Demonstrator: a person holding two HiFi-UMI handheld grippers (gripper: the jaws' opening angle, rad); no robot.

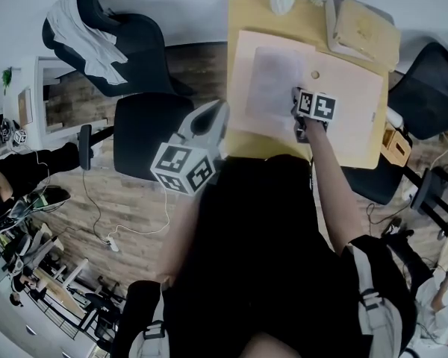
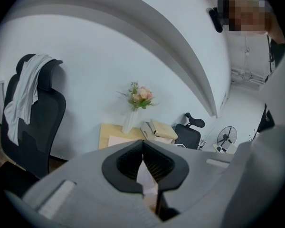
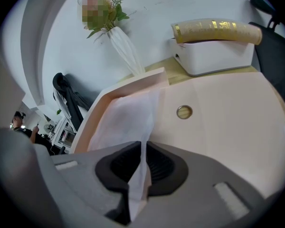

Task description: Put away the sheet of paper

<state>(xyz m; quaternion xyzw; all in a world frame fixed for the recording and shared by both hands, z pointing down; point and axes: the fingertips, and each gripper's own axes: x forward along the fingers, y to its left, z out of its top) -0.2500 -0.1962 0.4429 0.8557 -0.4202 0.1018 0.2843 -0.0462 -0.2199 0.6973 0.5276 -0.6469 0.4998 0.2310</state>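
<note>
The right claw (image 3: pixel 143 151) is clamped on the near edge of the sheet of paper (image 3: pixel 128 118), which stretches away over the left part of the pink folder (image 3: pixel 218 122) on the table (image 1: pixel 246 10), left of the folder's round snap button (image 3: pixel 183 111) and reaching toward its raised left flap; whether it is tucked inside cannot be told. The left claw (image 2: pixel 142 146) hangs off the table to the left of the folder, over a black chair (image 1: pixel 142 136), its tips pressed together with nothing between them.
</note>
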